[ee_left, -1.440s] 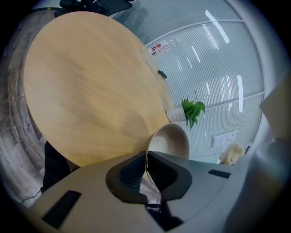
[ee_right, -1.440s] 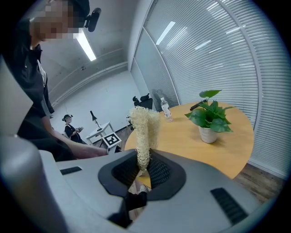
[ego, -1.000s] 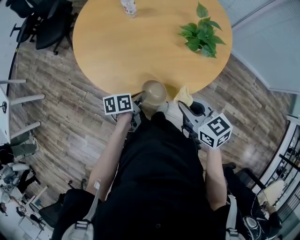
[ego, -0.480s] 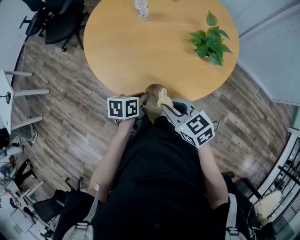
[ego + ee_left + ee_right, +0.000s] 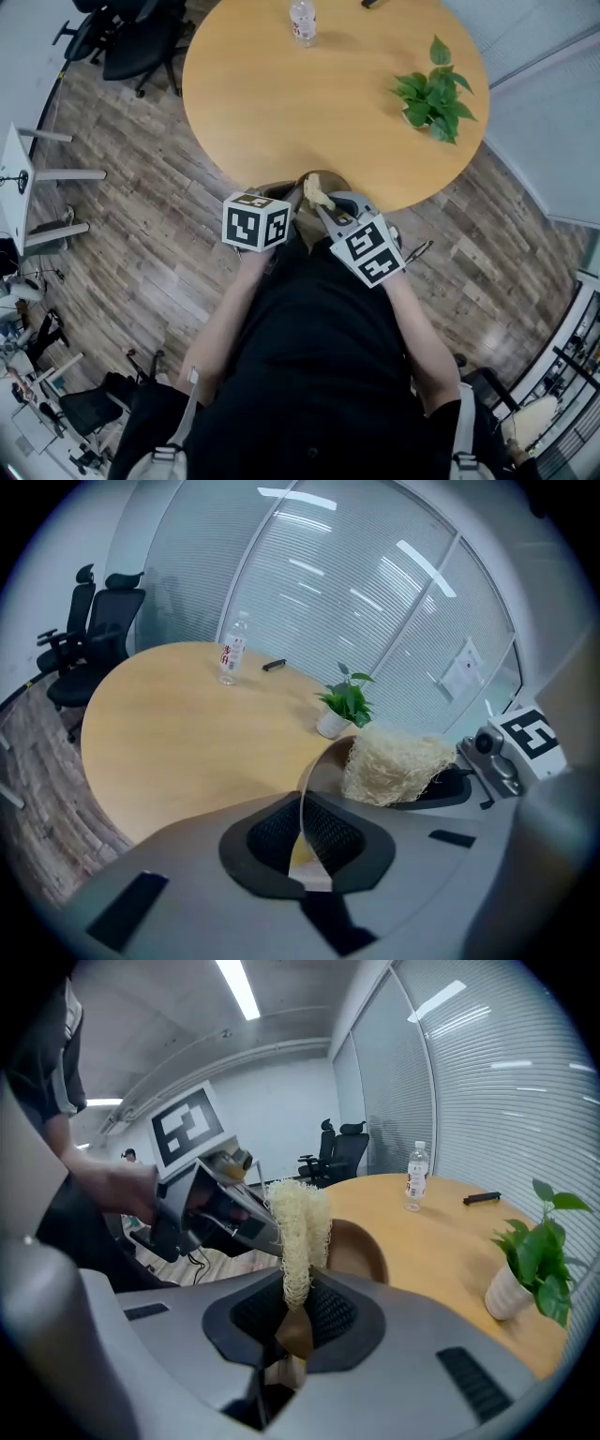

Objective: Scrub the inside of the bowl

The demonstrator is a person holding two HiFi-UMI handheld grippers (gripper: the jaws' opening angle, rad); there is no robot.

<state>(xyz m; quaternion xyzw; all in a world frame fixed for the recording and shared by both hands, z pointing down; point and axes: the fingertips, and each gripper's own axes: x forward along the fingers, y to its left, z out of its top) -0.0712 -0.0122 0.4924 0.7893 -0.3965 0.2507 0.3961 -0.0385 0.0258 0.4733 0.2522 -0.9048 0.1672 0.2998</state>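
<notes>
A brown bowl (image 5: 302,190) hangs off the near edge of the round wooden table (image 5: 281,94). My left gripper (image 5: 289,200) is shut on its thin rim (image 5: 302,810), which runs up between the black pads (image 5: 272,834). My right gripper (image 5: 323,210) is shut on a pale, fibrous loofah scrubber (image 5: 299,1225). The scrubber (image 5: 318,195) sits at the bowl's mouth, and in the left gripper view the scrubber (image 5: 394,766) lies against the bowl's inner side. In the right gripper view the bowl (image 5: 358,1252) shows just behind the scrubber, with the left gripper (image 5: 216,1208) to its left.
On the table stand a potted green plant (image 5: 435,98) at the right, a water bottle (image 5: 302,22) at the far side and a small black object (image 5: 274,666). Black office chairs (image 5: 127,37) stand at the upper left on the wood floor.
My right gripper has swung left with the scrubber, from beside the bowl to its mouth. My left gripper has lifted and rolled the bowl a little.
</notes>
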